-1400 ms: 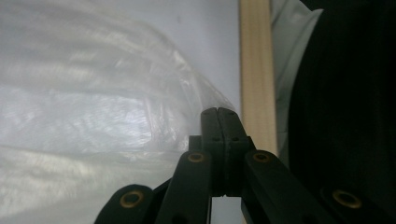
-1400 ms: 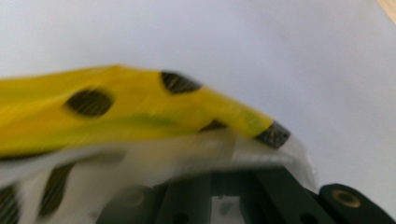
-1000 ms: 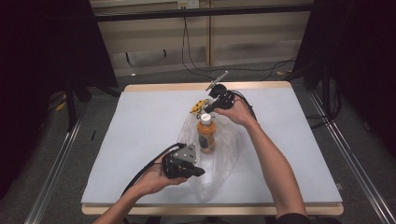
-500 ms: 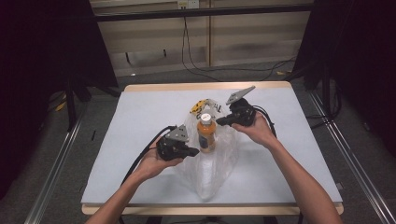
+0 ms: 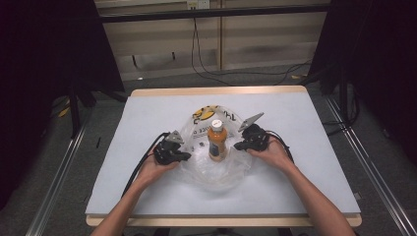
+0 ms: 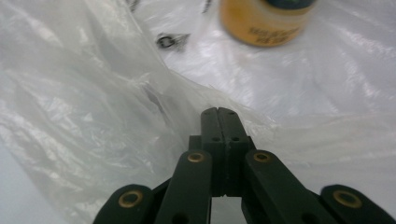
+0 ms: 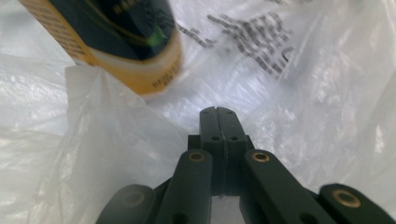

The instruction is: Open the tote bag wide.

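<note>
While the pale counter (image 5: 305, 147) stretches wide under the high view, with its wooden edge showing at the far and near sides, the action sits right at its middle. Spread across that middle is a clear plastic bag (image 5: 216, 169), crumpled and flattened, with black print and a yellow mark on its far part. Standing upright on the bag's film, right between the two hands, is an orange drink bottle (image 5: 217, 142) with a white cap and a dark label.

On the left side, the left tool (image 5: 186, 157) comes in from the person's forearm and points toward the bottle, its cable trailing back along the counter. Look along its own view: the two black jaws are pressed together with a ridge of the bag (image 6: 116, 121) rising right at their tips, so it looks clamped on the film, and the bottle's orange base (image 6: 264, 21) stands just beyond, blurred.

Over on the right, the right tool (image 5: 237, 146) mirrors it, pointing inward just beside the bottle, grey plate tilted up on top. Its own view shows the jaws together as well, plastic (image 7: 299, 102) bunched around the tips, and the bottle (image 7: 121, 46) leaning across the upper left of that view, close by. Black lettering on the bag shows behind it.

A small dark mark sits on the film between the left tool and the bottle; too small to tell what it is.
</note>
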